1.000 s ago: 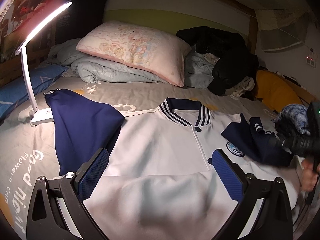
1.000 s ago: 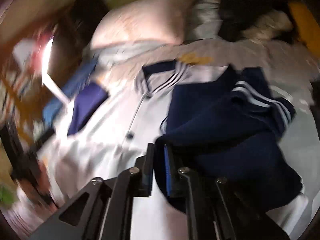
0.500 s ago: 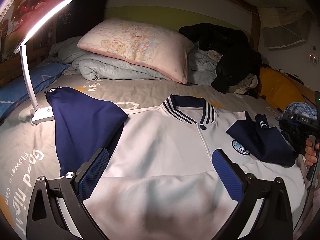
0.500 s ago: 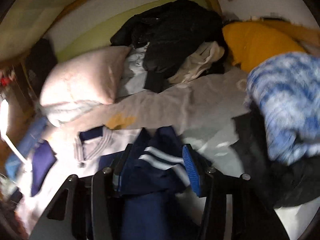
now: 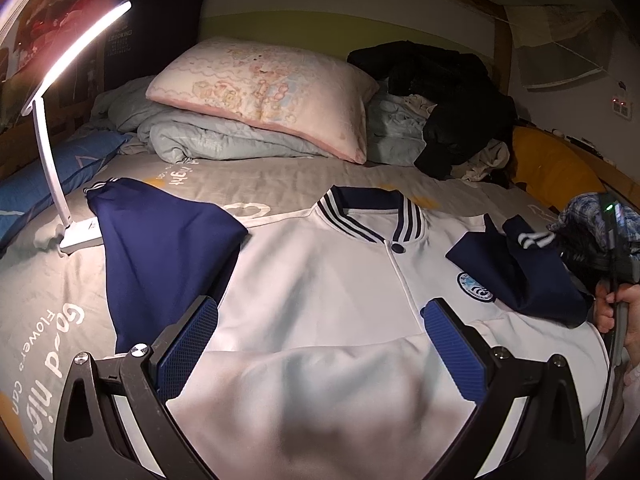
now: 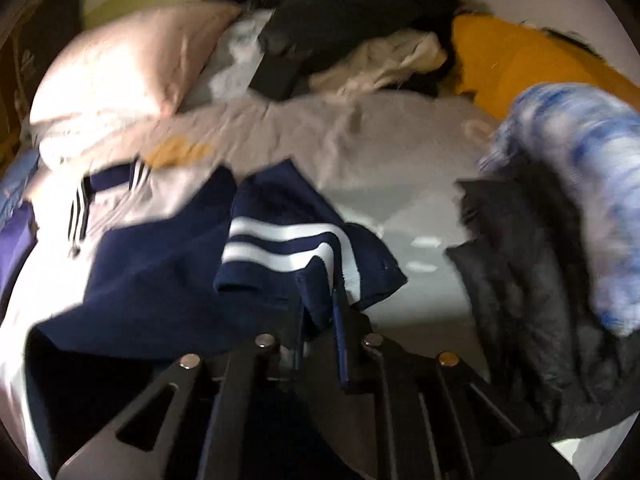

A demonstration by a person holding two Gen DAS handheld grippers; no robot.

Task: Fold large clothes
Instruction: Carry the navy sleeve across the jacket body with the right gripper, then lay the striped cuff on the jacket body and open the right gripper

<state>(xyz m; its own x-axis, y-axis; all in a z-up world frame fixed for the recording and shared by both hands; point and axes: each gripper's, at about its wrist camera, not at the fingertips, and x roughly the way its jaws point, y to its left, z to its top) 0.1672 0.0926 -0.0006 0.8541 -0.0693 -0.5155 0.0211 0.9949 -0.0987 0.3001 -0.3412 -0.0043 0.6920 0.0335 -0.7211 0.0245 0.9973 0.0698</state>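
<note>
**A:** White fabric fills your left wrist view: the jacket [image 5: 320, 280] lies flat on the bed sheet [image 5: 280, 184], collar away from you, its hem folded up toward the chest. Your left gripper [image 5: 320, 344] hovers over that folded hem with its jaws wide and nothing between the blue pads [image 5: 188, 344].

**B:** And the sleeves?

**A:** The left navy sleeve [image 5: 160, 248] is folded in beside the lamp [image 5: 52, 120]. The right navy sleeve [image 5: 520, 276] lies across the chest by the round badge [image 5: 476, 286], and your hand [image 5: 624, 312] shows at the picture's right edge.

**B:** What about the right wrist view?

**A:** It is blurred. Your right gripper [image 6: 318, 308] sits at the striped cuff [image 6: 280, 248] of the right navy sleeve [image 6: 160, 280]; its jaws are closing, narrow now, with a fold of the cuff's navy cloth pinched between them. The jacket [image 6: 132, 204] spreads off to the left, the pillow [image 6: 120, 64] beyond it.
</note>
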